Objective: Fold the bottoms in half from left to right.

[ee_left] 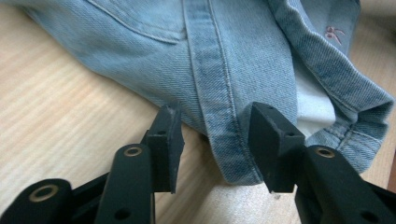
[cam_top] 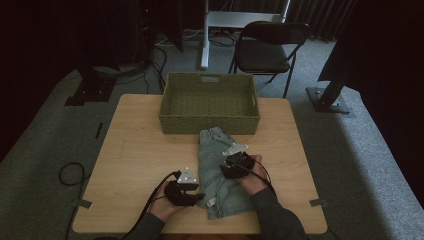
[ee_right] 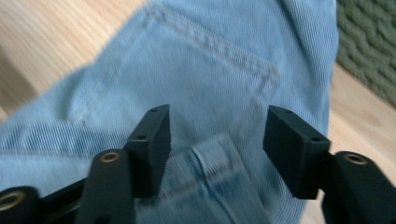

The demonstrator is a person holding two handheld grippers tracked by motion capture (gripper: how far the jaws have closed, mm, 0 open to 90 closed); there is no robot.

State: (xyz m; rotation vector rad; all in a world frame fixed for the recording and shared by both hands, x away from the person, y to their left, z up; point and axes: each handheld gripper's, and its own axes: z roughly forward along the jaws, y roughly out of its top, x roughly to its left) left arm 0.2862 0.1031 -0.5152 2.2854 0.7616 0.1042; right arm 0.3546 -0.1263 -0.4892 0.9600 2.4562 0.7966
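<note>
L gripper [cam_top: 199,196] & R gripper [cam_top: 223,169]: jaws apart, low.

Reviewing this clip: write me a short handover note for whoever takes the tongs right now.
Left tongs: open, jaws either side of a hem edge of the denim shorts, pads not pressing on it.
Right tongs: open, hovering over the shorts near a back pocket, a fold of denim between the jaws, no grip seen.
Things: the shorts lie folded on the wooden table, just in front of the green woven basket, which has nothing in it.
Done: the shorts appear folded.
Left, probably: grip the folded shorts with both tongs and lift them into the basket.
</note>
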